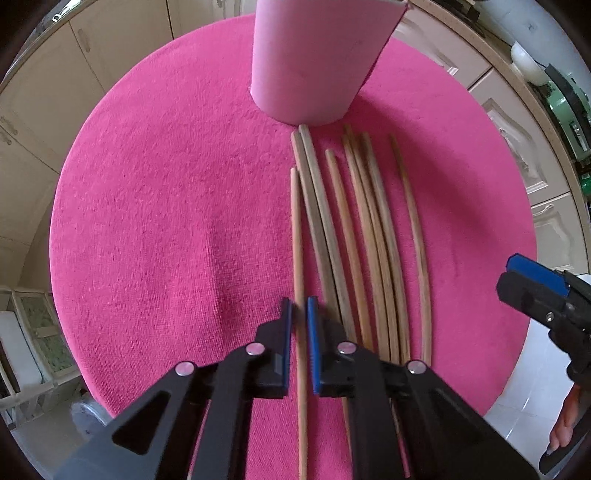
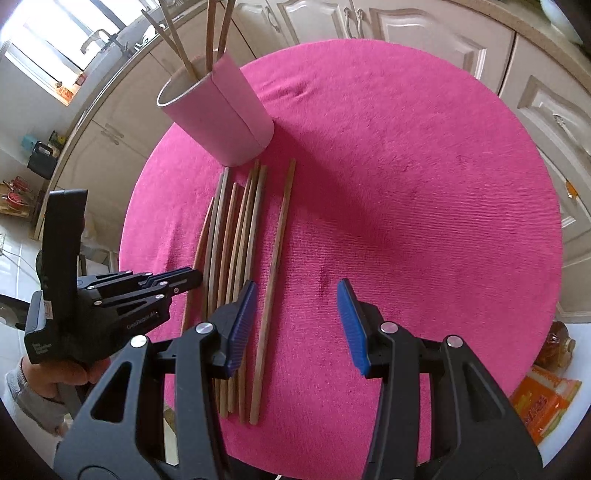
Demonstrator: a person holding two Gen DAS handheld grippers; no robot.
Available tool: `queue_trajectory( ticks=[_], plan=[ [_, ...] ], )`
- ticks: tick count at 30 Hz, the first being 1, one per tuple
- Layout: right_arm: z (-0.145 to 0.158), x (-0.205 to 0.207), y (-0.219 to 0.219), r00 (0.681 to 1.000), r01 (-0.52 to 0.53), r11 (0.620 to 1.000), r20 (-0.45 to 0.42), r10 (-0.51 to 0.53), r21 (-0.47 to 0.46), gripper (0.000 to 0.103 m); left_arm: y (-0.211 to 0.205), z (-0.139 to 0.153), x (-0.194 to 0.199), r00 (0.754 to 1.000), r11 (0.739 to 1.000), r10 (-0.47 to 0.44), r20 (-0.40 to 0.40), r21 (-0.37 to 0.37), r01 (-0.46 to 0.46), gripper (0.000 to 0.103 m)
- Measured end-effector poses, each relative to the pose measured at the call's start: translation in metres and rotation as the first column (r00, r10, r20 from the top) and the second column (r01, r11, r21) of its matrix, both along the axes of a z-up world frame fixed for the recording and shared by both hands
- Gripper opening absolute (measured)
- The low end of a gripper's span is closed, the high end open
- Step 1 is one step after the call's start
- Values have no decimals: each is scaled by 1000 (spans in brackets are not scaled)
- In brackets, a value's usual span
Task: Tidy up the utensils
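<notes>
Several wooden chopsticks (image 1: pixel 369 229) lie side by side on a round table with a pink cloth (image 1: pixel 166 221), pointing at a pale pink cup (image 1: pixel 314 62). My left gripper (image 1: pixel 300 325) points steeply down and is shut on the leftmost chopstick (image 1: pixel 296 236), which runs between its blue pads. In the right wrist view the cup (image 2: pixel 221 118) holds a few chopsticks (image 2: pixel 210 37). My right gripper (image 2: pixel 297 317) is open just above the cloth. The rightmost chopstick (image 2: pixel 282 221) lies between its fingers, close to the left pad (image 2: pixel 242 325). The left gripper (image 2: pixel 190 278) shows beside the row.
Cream cabinet doors (image 2: pixel 424 26) ring the table. An orange packet (image 2: pixel 543 402) and a jar (image 2: pixel 557 343) sit off the table's right edge. A person's hand (image 2: pixel 55 376) holds the left gripper's handle. The right gripper (image 1: pixel 517 275) shows at the table's right rim.
</notes>
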State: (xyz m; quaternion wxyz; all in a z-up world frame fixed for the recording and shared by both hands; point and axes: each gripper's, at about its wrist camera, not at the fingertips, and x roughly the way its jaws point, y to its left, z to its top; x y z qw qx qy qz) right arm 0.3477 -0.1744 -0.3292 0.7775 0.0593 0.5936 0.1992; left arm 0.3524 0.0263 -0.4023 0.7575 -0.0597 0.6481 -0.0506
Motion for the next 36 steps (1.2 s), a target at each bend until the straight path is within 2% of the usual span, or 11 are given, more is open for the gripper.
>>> queue_trajectory(
  ticks=[7,9,16,23,27,31,36],
  plan=[
    [-10,11,13,999,-19,1000,-36,19,-15,44,0,-1,9,1000,1000,6,-18,-15,-6,5],
    [-13,15,19,998,-27,999,-50,26,-25,35,1,-1,9,1000,999,25,-14,-26,-25,5],
    [-29,31,42,992,-52,998,-118,47,-41,32,25,7,1,997,996,79,3,-31,-79,5],
    [-44,43,61,984,-69,993,-169,52,-101,18,41,21,-2,993,992,116,39,-52,-113,5],
    [-44,44,66,985,-72,987,-167,48,-142,10,46,27,-3,991,990,126,54,-70,-122,5],
    [-43,44,71,985,-89,982,-162,62,-164,9,48,34,-5,988,988,138,69,-86,-131,5],
    [-37,42,55,987,-56,989,-156,34,-136,7,50,49,-7,985,987,135,105,-97,-125,5]
  ],
)
